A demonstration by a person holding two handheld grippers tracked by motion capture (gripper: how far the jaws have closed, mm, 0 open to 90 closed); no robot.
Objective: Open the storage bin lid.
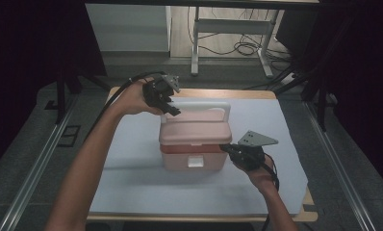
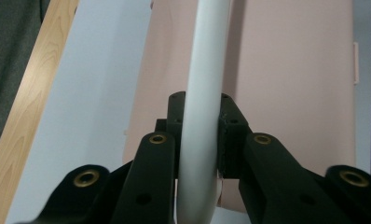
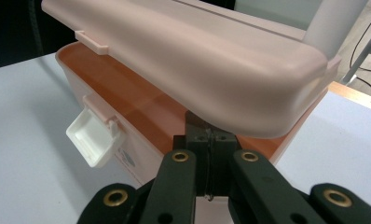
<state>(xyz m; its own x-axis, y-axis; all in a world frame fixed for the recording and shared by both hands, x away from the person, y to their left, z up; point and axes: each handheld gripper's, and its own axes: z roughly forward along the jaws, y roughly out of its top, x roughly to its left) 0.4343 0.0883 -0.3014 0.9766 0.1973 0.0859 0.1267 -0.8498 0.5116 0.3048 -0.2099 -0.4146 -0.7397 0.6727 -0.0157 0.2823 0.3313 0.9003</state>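
A pale blue mat covers the wooden table point(image 1: 286, 98), with dark floor and a desk frame beyond it. In the middle of the mat stands the pink plastic storage box with a rounded lid point(image 1: 194, 144), its white front latch point(image 3: 94, 139) flipped open and hanging outward.

My left gripper point(image 1: 166, 102) comes down at the far left corner of the box, jaws closed around the white arched carry handle point(image 2: 204, 93), whose bar runs away from me between the pads along the lid's long axis. My right gripper point(image 1: 234, 150) sits at the box's near right corner with its jaws pressed together, empty, tips tucked just under the lid's overhanging edge; I think they touch the rim there, though the contact is hidden. The lid looks lifted slightly off the orange base on that side. So the opening turns on the left pulling up on the handle while the right, nearer the seam, braces or pries below.
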